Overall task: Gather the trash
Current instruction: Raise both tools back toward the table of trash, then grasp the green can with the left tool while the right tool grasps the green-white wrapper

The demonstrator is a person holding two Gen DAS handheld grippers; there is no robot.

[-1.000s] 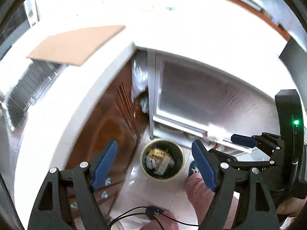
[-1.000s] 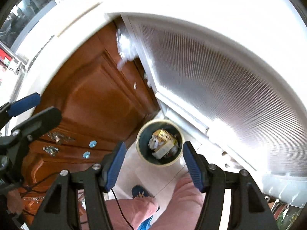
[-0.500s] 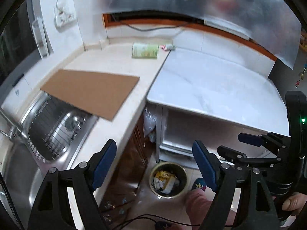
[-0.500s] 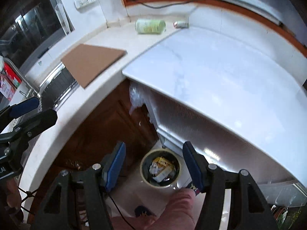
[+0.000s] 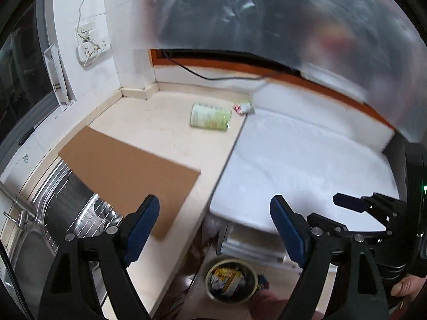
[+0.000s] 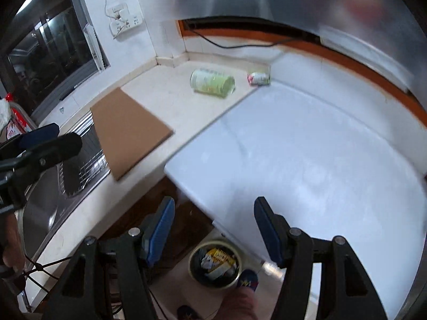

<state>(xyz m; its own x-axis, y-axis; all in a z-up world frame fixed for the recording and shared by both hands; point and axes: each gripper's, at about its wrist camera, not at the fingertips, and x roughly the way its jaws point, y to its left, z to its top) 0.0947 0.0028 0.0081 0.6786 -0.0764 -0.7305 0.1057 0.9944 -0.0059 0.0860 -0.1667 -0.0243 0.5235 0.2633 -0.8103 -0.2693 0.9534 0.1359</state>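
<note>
Trash waits at the far corner of the tabletop (image 6: 165, 98): a pale green can (image 6: 212, 82) lying on its side and, just to its right, a smaller red-and-white can (image 6: 258, 78), also tipped over. Going left to right across the room, a dark window (image 6: 50, 45) fills the left wall, with a steel sink (image 5: 34, 242) and its wire rack (image 5: 66, 194) below it. A brown cardboard sheet (image 5: 128, 176) lies flat, partly over the rack and partly on the beige tabletop. A wall socket (image 6: 125, 24) with a plugged-in cord sits above the corner, and a black cable (image 6: 232, 44) runs along the back ledge. To the right a white marble slab (image 6: 307, 160) adjoins the beige tabletop along a straight seam.

The green can's long axis runs roughly left to right, its open mouth facing right toward the smaller can; the smaller can lies along the same line, near the seam.

On the floor below the tabletop edge stands a round bin (image 6: 215, 265) holding crumpled paper and a yellow packet.

The left gripper (image 5: 214, 229) hangs above the tabletop edge with its blue-padded jaws spread wide, grasping nothing. The right gripper (image 6: 213, 226) is likewise released, jaws wide apart and empty, above the bin and well apart from both cans.
</note>
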